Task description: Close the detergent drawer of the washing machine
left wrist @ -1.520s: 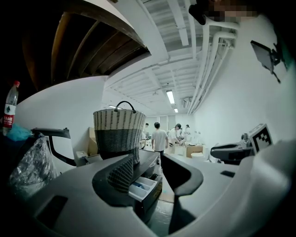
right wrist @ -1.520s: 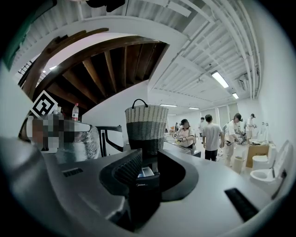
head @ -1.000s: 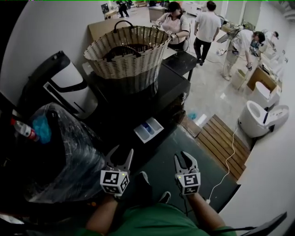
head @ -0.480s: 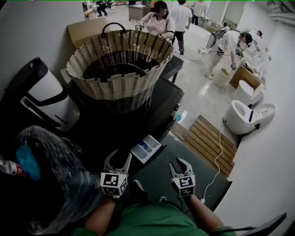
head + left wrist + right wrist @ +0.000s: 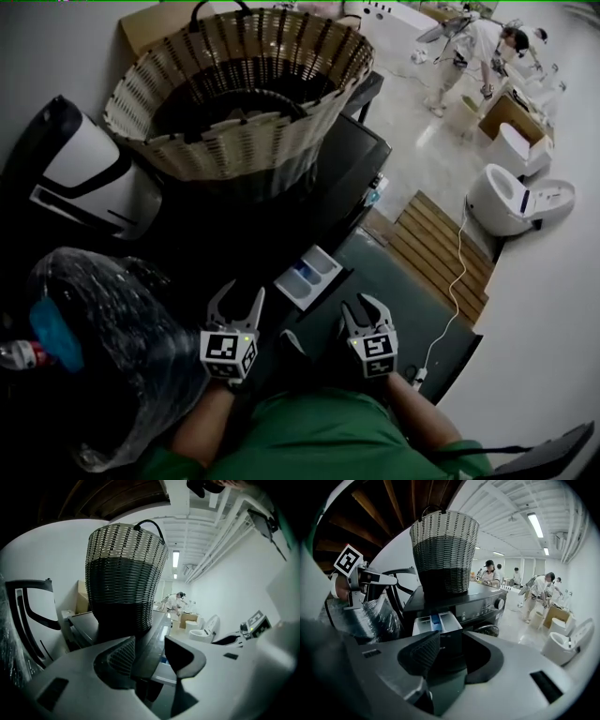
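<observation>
The white detergent drawer (image 5: 307,275) with a blue insert stands pulled out of the black washing machine (image 5: 352,173). In the right gripper view the drawer (image 5: 436,620) lies straight ahead, just beyond the jaws. My left gripper (image 5: 237,295) is open, a little left of and below the drawer, holding nothing. My right gripper (image 5: 363,305) is to the drawer's lower right; its jaws have just been opening and nothing is between them. In their own views the left gripper (image 5: 150,653) and the right gripper (image 5: 452,656) both show an empty gap.
A large wicker basket (image 5: 234,84) sits on top of the machine. A plastic-wrapped bundle (image 5: 103,347) and a black-and-white appliance (image 5: 75,178) stand at the left. At the right are a slatted wooden platform (image 5: 441,253), a white cable (image 5: 450,309) and a toilet (image 5: 511,202). People stand far behind.
Both grippers have sunk and moved closer to the drawer. The right jaws stand wider than before. The drawer is still pulled out.
</observation>
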